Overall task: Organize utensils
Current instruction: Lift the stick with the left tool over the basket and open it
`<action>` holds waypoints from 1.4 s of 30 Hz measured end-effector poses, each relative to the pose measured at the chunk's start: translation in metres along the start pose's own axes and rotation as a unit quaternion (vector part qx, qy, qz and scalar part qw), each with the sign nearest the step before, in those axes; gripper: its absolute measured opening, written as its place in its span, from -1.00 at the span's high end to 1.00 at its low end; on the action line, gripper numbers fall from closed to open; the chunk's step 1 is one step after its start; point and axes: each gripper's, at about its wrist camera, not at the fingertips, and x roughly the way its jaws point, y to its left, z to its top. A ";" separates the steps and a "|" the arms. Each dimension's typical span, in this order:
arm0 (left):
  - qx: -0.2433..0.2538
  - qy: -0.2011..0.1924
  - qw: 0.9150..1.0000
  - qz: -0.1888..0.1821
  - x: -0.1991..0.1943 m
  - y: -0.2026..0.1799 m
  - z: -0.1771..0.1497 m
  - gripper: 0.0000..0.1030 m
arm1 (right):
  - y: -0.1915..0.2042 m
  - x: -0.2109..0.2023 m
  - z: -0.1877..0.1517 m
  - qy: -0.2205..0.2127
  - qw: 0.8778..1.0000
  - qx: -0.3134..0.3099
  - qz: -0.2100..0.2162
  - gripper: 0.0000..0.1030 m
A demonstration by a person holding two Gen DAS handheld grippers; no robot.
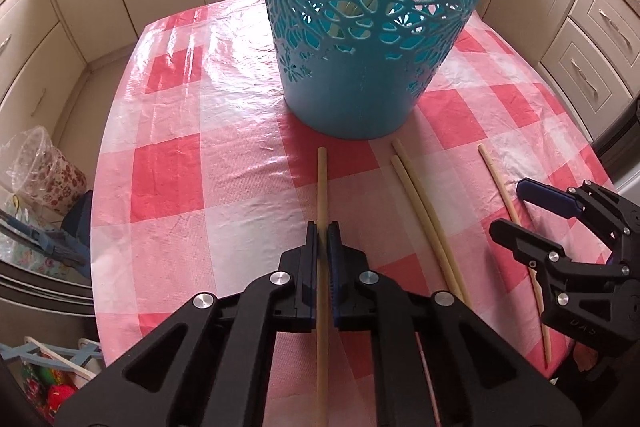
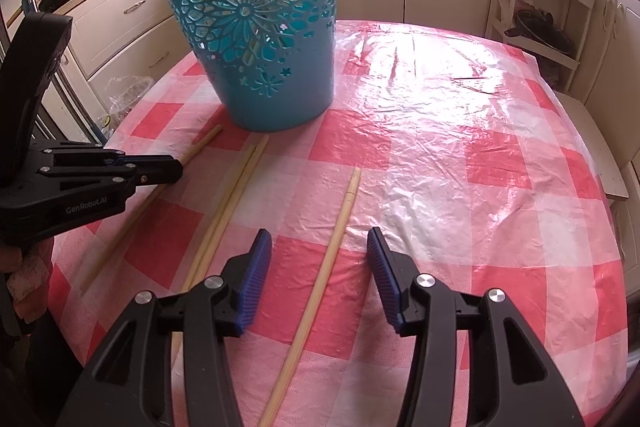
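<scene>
On the glossy, wrinkled red-and-white checked tablecloth point(image 1: 168, 183), four slim, pale wooden chopsticks are laid, their long axes running from the near edge toward a teal plastic basket point(image 1: 372, 27) pierced with floral cutouts. One chopstick point(image 1: 322, 187) is pinched between the closed pads of the left gripper point(image 1: 322, 239), its far tip just short of the basket's base. A touching pair point(image 1: 416, 199) lies beside it. The right gripper point(image 2: 318, 247) is spread wide around the fourth chopstick point(image 2: 340, 223). Cream cabinets point(image 1: 72, 27) surround the table.
</scene>
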 end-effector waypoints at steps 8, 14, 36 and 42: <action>0.022 -0.004 0.998 0.052 -0.001 -0.013 -0.004 0.90 | 0.000 0.000 0.000 -0.001 1.000 -0.002 0.000 0.01; -0.014 -0.029 0.999 0.020 -0.031 -0.001 -0.013 0.91 | -0.001 0.000 0.000 -0.002 1.000 0.000 0.002 0.01; -0.124 -0.386 0.914 -0.011 -0.189 0.013 0.138 0.91 | 0.000 0.001 0.001 -0.002 1.000 -0.001 0.004 -0.05; -0.135 -0.400 0.906 0.022 -0.152 0.004 0.166 0.90 | 0.003 0.000 0.000 -0.003 1.000 0.000 0.008 -0.09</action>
